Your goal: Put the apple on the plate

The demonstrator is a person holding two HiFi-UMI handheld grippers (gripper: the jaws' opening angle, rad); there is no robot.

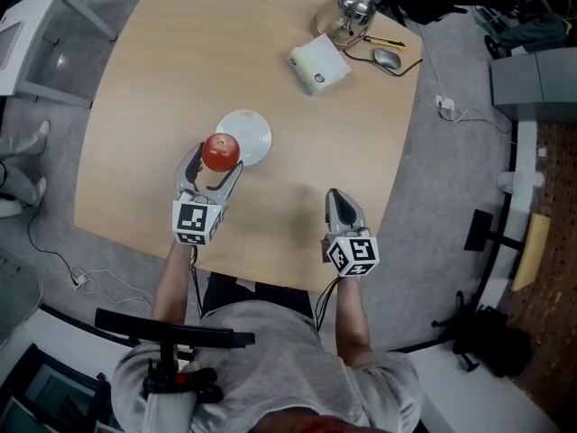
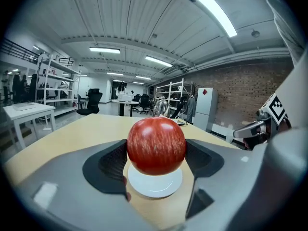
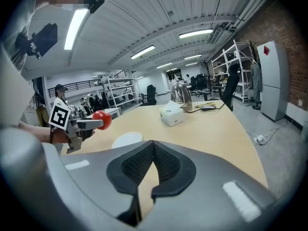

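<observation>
A red apple (image 1: 220,152) is held off the table by my left gripper (image 1: 213,162), which is shut on it. In the left gripper view the apple (image 2: 156,146) fills the gap between the jaws, and the small white plate (image 2: 155,183) lies just below and beyond it. The plate (image 1: 250,133) sits near the middle of the wooden table, with the apple over its near left edge. My right gripper (image 1: 342,207) is shut and holds nothing, hovering to the right near the table's front edge. From the right gripper view, the apple (image 3: 102,119) and plate (image 3: 127,139) show at left.
A white tissue box (image 1: 319,64), a glass kettle (image 1: 348,12) and a computer mouse (image 1: 387,58) with cable stand at the table's far right corner. The wooden table (image 1: 162,79) has rounded corners; grey floor, a white desk and cables surround it.
</observation>
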